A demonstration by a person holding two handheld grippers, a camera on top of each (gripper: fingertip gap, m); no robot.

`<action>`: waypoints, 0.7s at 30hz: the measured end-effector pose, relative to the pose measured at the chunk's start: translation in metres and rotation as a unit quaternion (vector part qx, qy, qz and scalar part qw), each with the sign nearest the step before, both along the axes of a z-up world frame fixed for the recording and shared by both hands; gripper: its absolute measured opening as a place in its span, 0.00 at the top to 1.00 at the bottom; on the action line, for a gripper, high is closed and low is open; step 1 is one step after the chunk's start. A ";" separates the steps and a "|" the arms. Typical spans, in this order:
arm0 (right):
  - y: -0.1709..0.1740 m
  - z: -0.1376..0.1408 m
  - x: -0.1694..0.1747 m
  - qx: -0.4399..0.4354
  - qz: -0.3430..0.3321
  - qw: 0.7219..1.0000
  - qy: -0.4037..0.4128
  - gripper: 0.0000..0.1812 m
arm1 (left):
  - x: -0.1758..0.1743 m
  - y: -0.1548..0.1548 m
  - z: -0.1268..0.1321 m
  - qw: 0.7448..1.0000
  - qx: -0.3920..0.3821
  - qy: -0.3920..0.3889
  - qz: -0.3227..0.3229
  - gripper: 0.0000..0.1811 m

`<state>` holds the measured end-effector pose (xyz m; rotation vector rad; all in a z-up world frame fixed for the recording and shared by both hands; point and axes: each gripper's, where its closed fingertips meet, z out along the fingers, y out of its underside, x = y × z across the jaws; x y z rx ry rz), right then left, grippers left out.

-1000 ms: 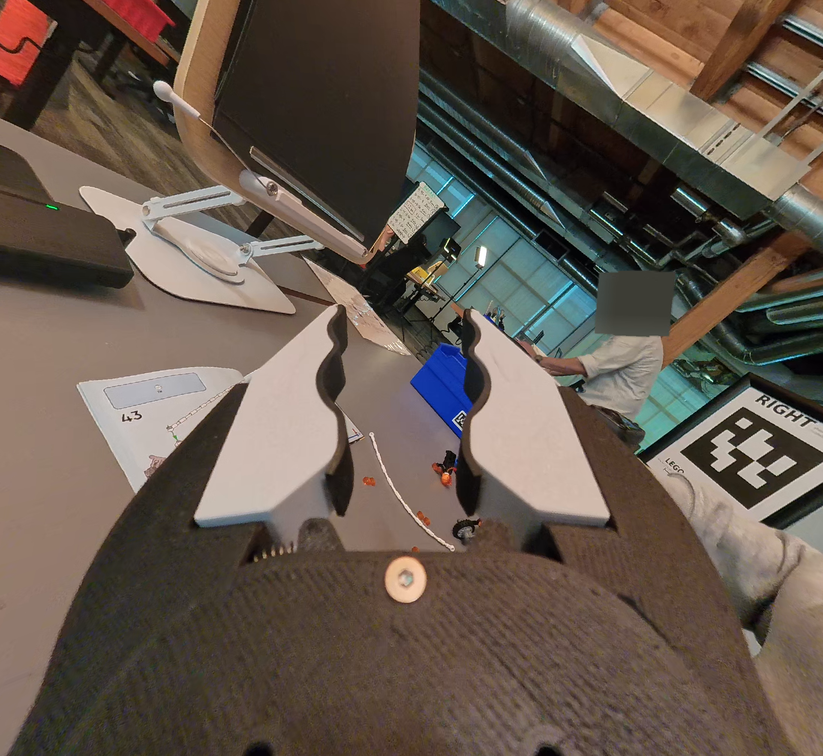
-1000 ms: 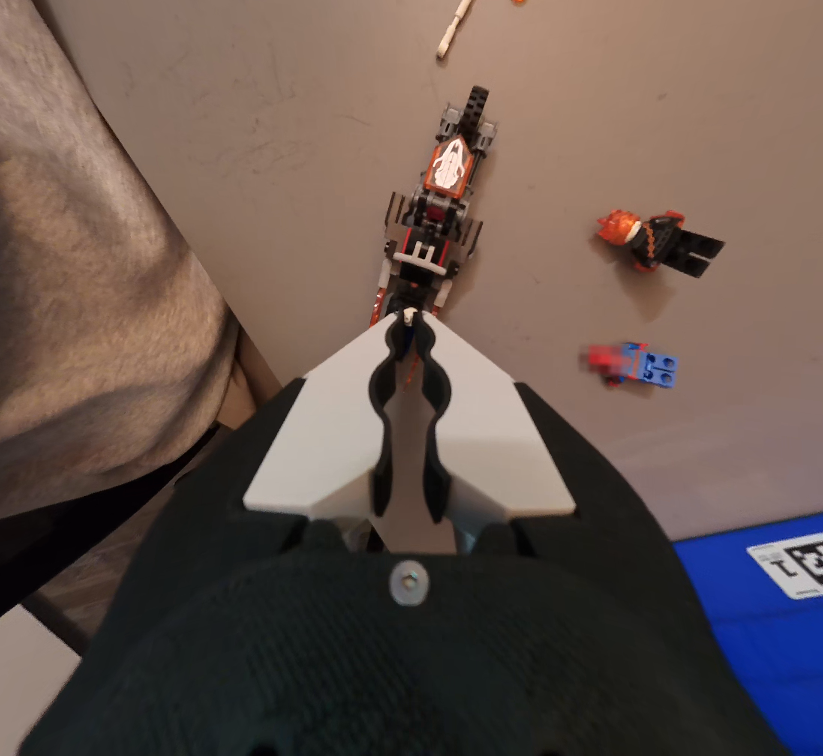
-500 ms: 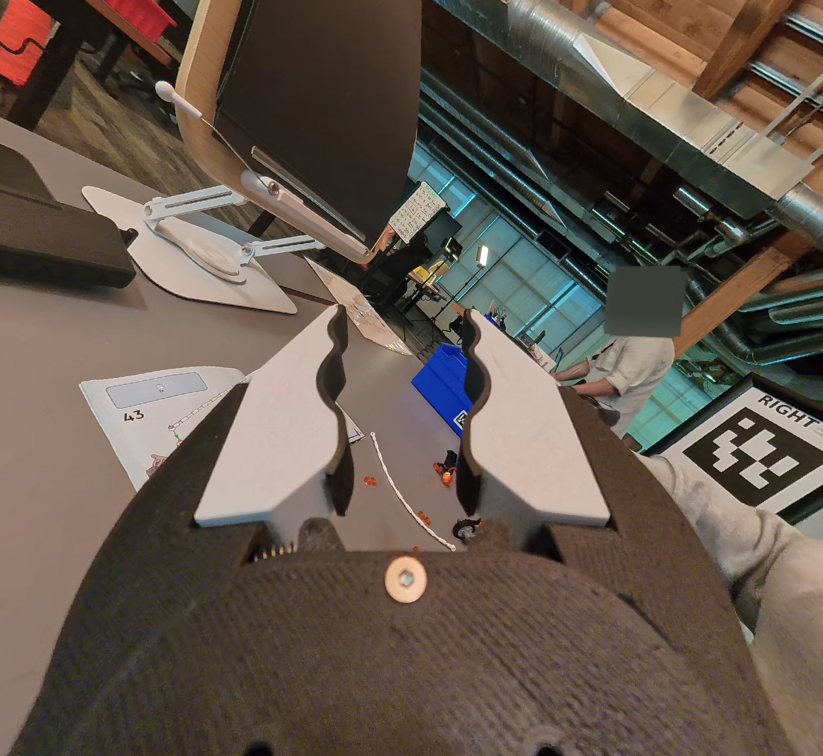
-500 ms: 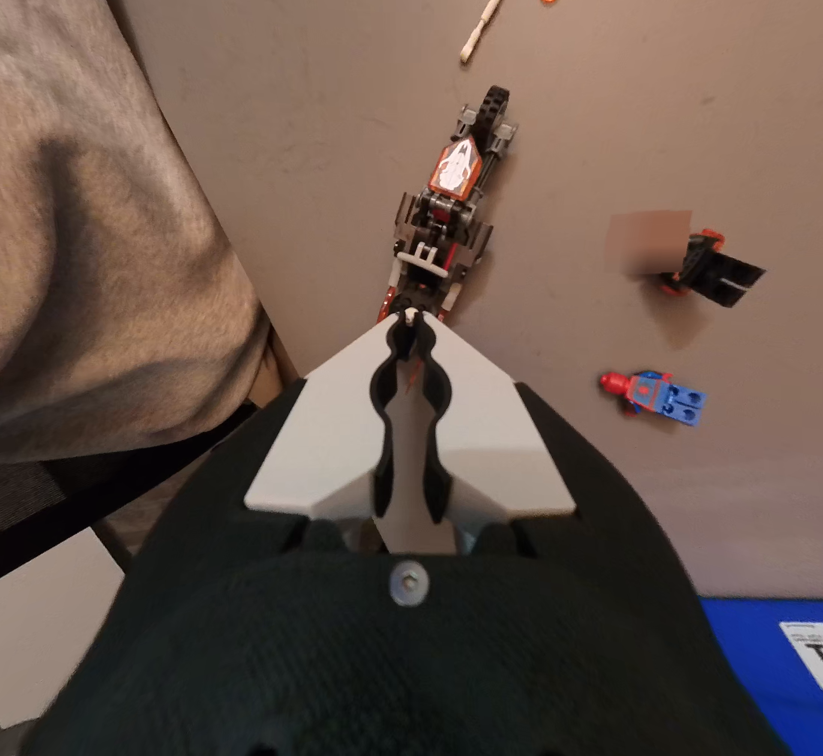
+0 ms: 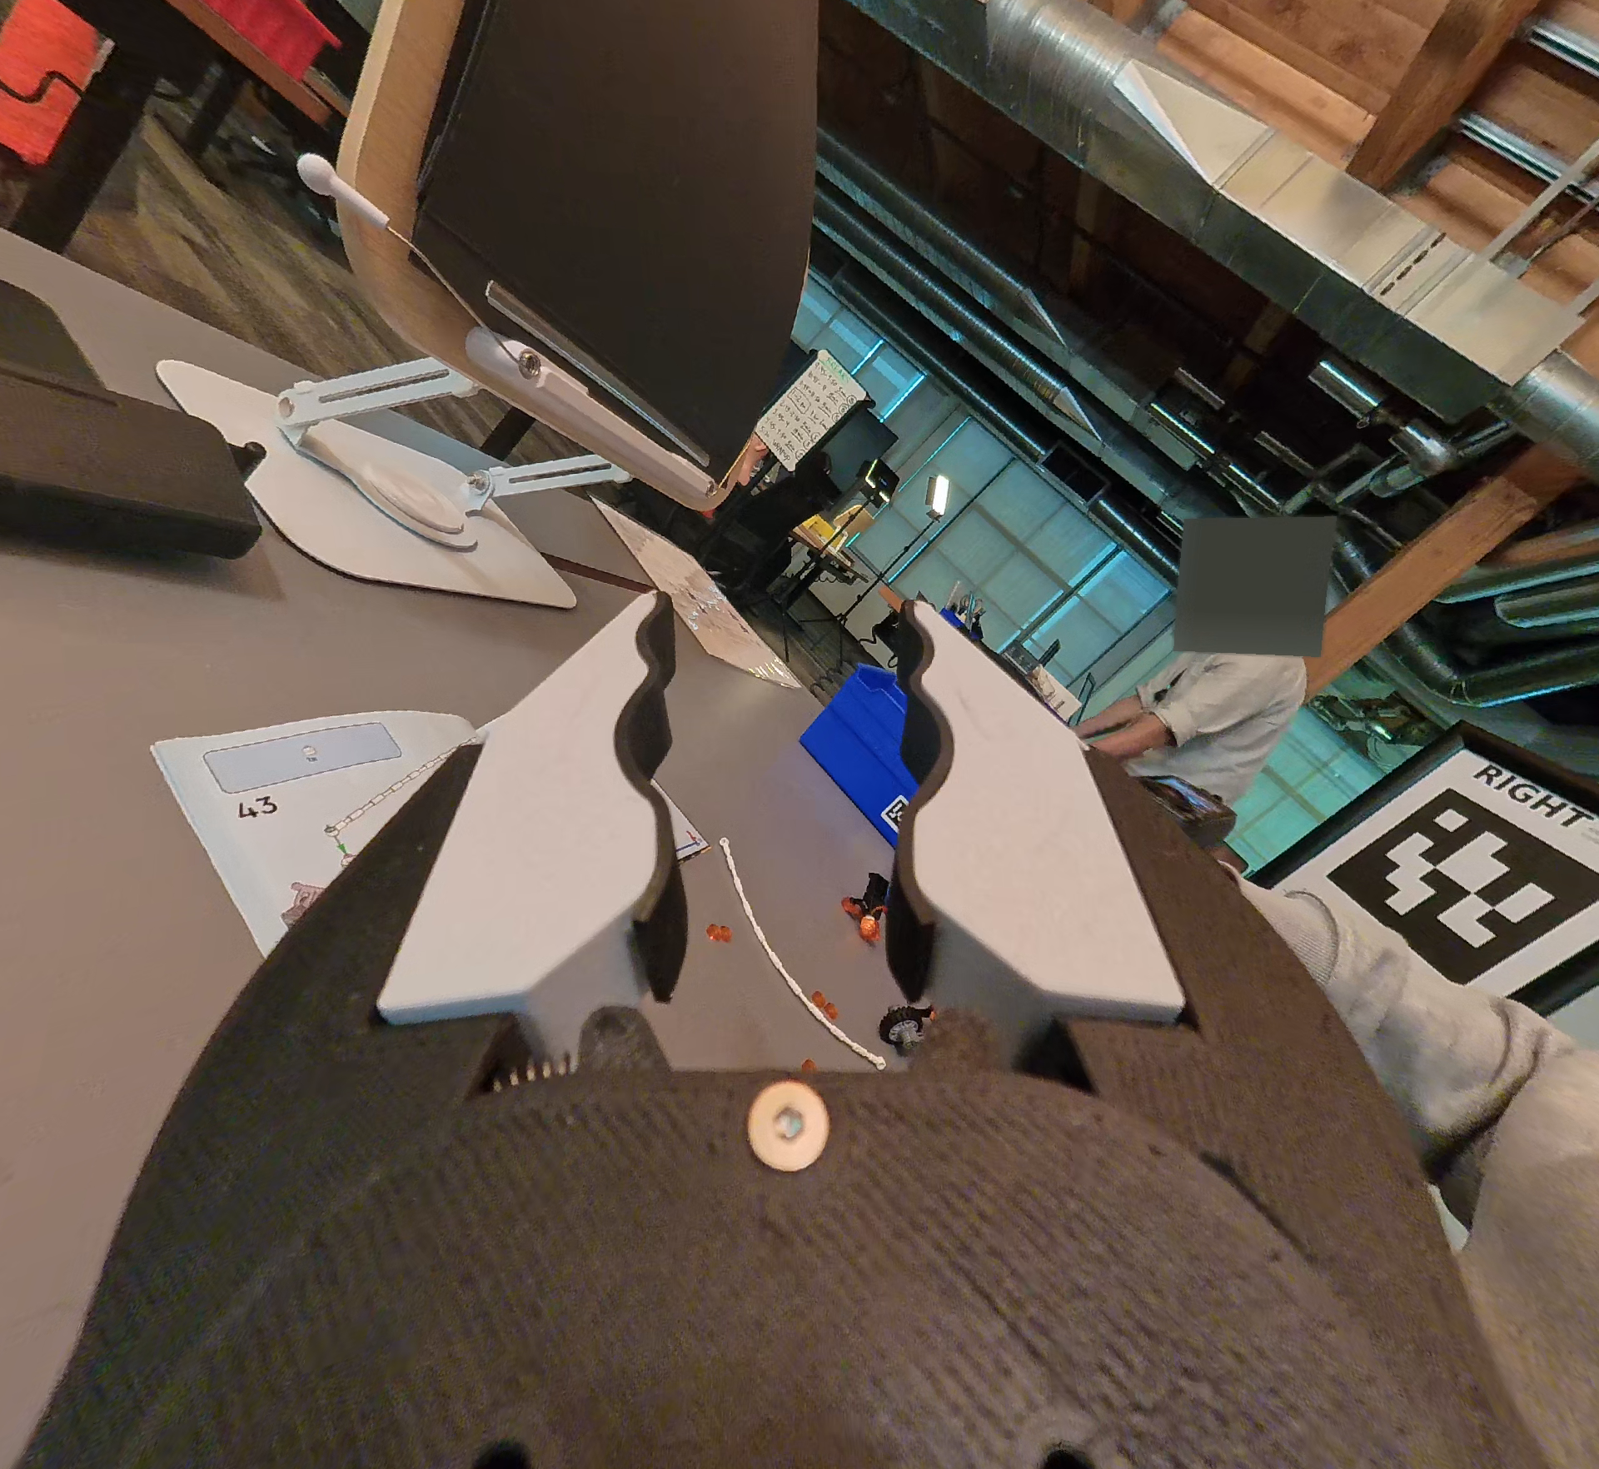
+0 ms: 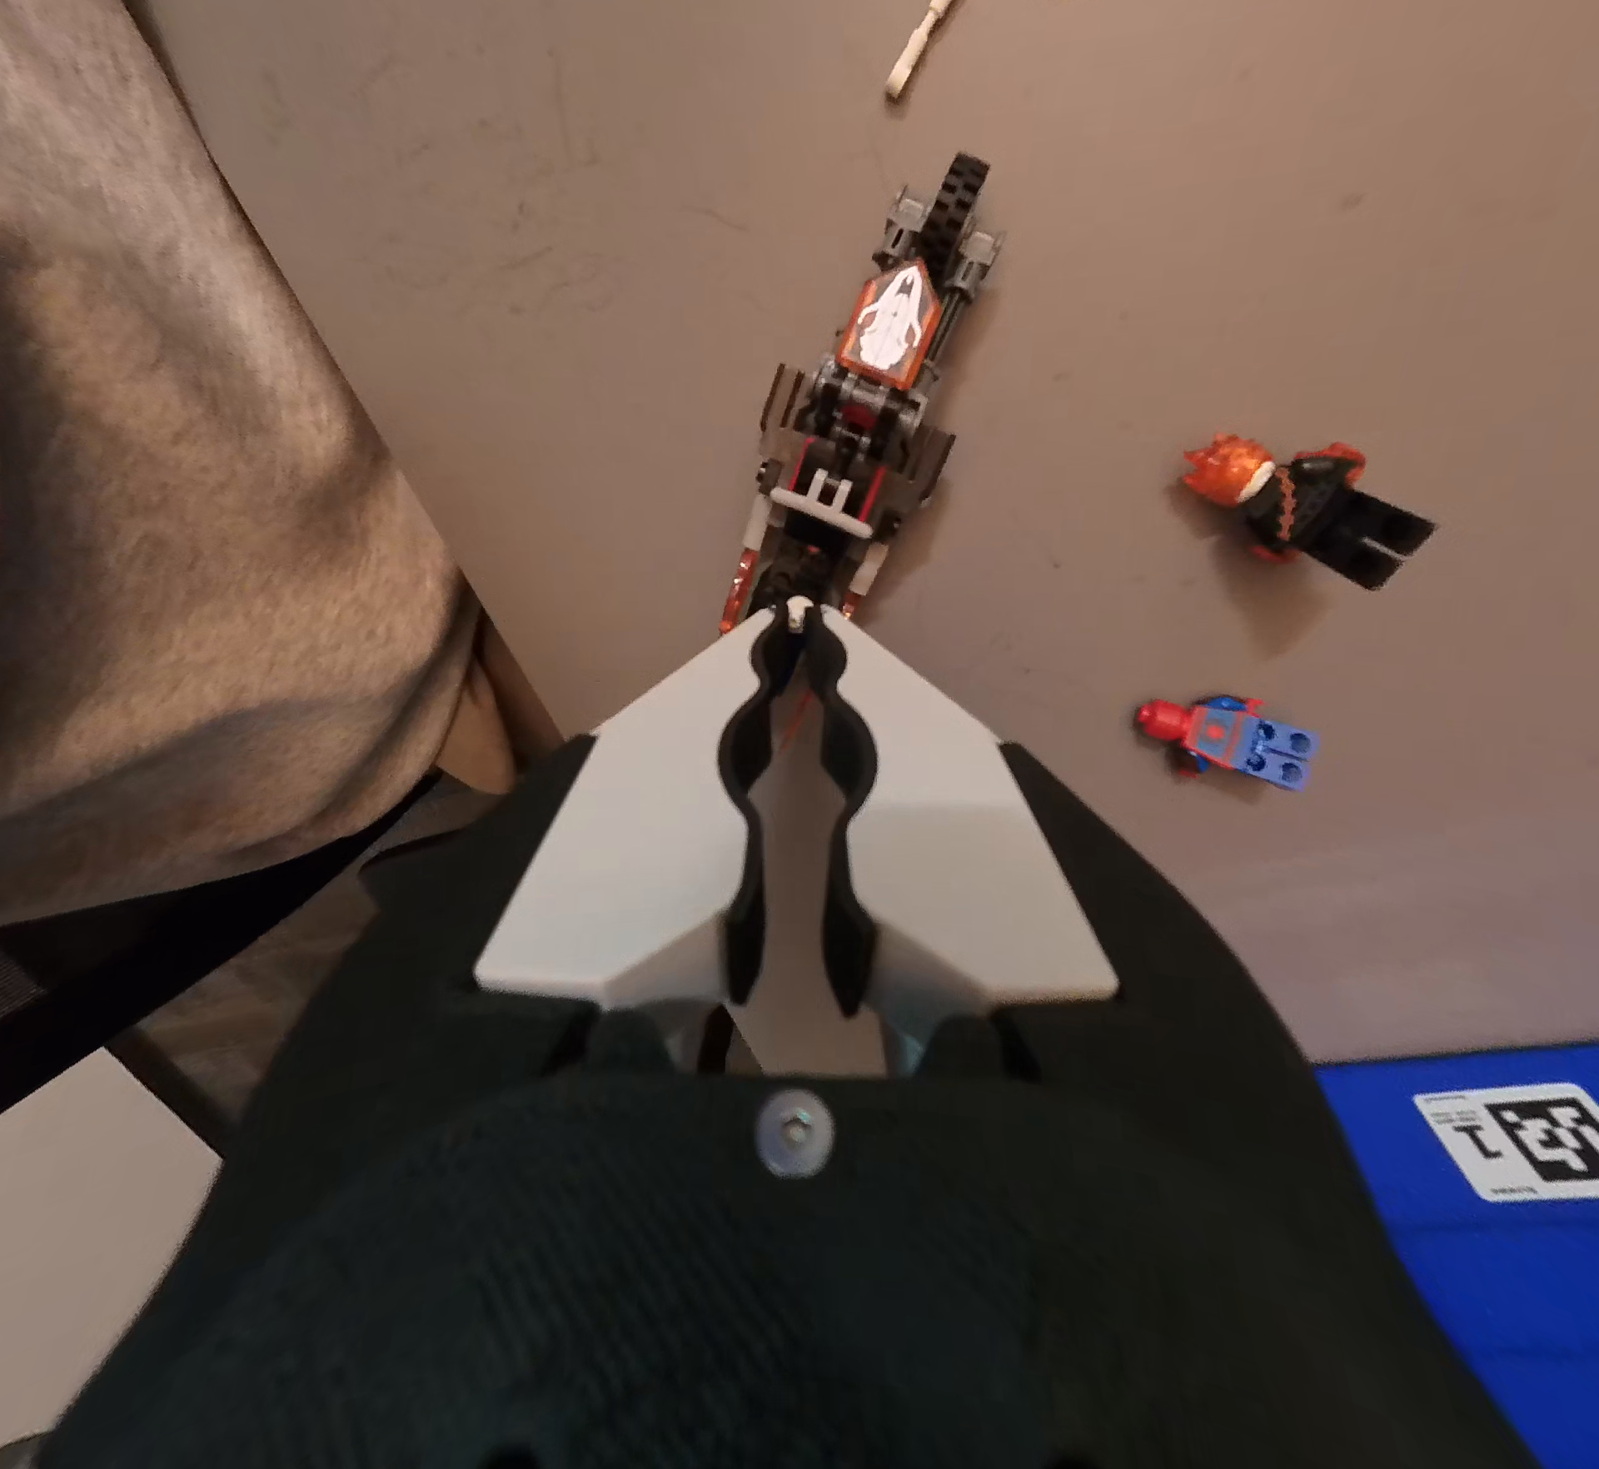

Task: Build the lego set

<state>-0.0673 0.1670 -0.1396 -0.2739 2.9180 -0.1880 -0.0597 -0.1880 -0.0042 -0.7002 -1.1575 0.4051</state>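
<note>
Bike [image 6: 852, 424], lying near the bench's [image 6: 1298, 173] near edge, has slid sideways under the right gripper [image 6: 800, 631], whose jaws stay closed on a small white piece at its tail, while the left gripper [image 5: 783, 744] hangs open above, so fitting continues.

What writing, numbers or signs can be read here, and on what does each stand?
I will not quote the writing; its bearers:
Instruction booklet: a printed page number.
Black-and-white marker board: one word above the pattern.
White label on the blue bin: code mark, small print.
Distant white sheet: too small to read.
</note>
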 end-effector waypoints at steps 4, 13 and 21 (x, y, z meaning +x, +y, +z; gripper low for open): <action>-0.001 0.000 0.000 0.004 -0.003 1.000 0.007 0.99 | 0.000 0.001 0.000 1.000 -0.002 -0.001 0.000 0.72; -0.004 -0.001 0.002 0.021 0.007 0.999 0.034 0.99 | 0.000 0.001 0.000 1.000 -0.004 -0.001 0.001 0.72; -0.007 -0.001 0.001 0.004 0.006 0.999 0.044 0.99 | 0.001 0.000 0.001 1.000 -0.003 0.000 0.001 0.72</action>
